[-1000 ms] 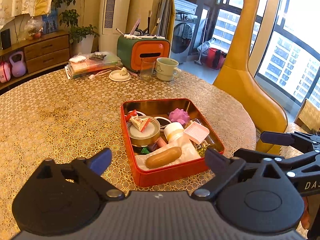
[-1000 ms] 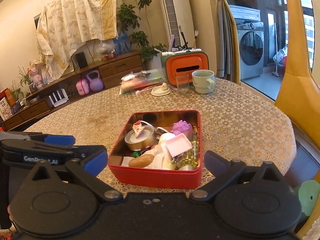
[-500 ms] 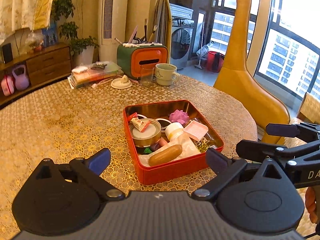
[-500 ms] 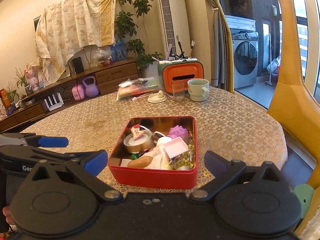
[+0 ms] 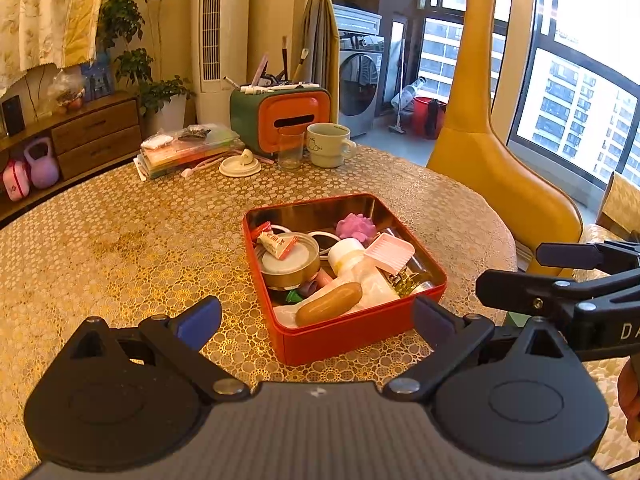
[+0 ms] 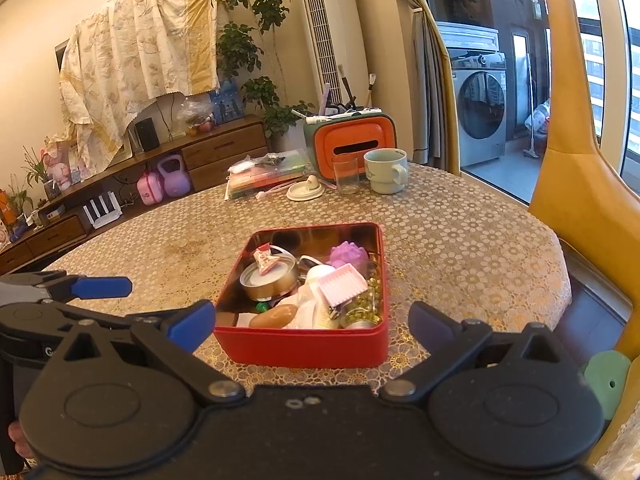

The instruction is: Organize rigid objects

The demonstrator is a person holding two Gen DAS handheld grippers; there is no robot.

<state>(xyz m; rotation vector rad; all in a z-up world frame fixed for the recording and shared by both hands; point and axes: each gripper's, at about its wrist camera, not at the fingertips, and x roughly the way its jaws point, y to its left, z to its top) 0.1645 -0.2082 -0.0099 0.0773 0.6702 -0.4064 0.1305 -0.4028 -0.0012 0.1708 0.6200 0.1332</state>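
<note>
Presently the red tin (image 5: 344, 336) sat on the counter (image 5: 120, 248) just ahead of both grippers, left gripper (image 5: 316, 316) and right gripper (image 6: 312, 322) each with jaws spread and empty. Judged: the sausage-shaped piece (image 5: 329, 304) looked smooth and possibly slippery, best taken across its middle; the round can (image 5: 289, 260) looked stiff and heavier. Items beneath the pink comb (image 5: 390, 252) were hidden, contents uncertain.

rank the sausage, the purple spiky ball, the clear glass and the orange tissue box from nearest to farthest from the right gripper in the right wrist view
1. sausage, front left of the red tin
2. purple spiky ball, back of the tin
3. clear glass, far side of the table
4. orange tissue box, just behind the glass
</note>
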